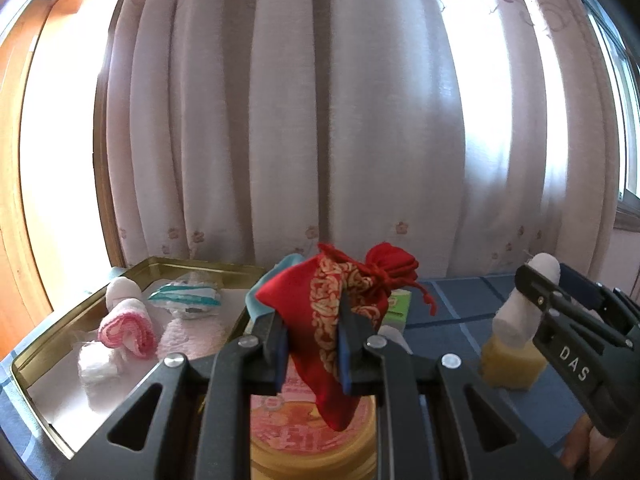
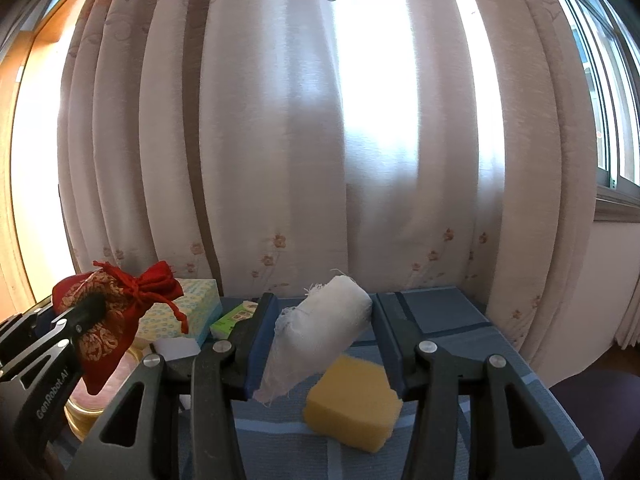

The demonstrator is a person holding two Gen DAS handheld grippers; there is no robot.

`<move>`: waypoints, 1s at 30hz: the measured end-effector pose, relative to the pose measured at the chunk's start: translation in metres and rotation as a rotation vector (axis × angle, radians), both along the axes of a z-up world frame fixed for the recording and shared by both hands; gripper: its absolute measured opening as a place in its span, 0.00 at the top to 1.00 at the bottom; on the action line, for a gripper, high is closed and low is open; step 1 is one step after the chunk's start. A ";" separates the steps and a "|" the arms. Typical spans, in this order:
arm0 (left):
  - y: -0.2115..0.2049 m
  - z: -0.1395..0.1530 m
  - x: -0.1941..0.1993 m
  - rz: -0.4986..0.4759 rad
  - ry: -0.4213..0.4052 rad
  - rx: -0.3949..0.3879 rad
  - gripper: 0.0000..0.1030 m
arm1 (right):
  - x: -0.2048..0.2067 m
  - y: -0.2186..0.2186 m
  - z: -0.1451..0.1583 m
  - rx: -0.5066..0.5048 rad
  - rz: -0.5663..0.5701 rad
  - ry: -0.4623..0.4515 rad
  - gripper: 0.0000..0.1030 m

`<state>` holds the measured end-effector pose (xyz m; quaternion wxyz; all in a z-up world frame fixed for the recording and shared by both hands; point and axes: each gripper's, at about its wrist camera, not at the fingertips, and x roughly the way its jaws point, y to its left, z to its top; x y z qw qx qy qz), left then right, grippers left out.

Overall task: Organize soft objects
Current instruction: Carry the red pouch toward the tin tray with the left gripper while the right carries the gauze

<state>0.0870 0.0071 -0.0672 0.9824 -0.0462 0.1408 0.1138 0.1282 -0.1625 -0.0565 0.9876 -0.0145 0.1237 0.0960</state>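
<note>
The left gripper is clamped on a red drawstring pouch, held in the air just right of the gold tin tray and above a round gold tin. The right gripper, jaws partly apart, grips a white gauze roll tilted between its pads, above a yellow sponge that lies well right of the tray. In the tray lie a pink rolled cloth and a teal-striped item.

The tray lies left of the round tin; sponge right.
</note>
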 end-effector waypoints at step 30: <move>0.028 -0.001 -0.012 0.046 -0.010 -0.064 0.83 | -0.005 0.038 -0.005 -0.012 0.069 0.002 0.51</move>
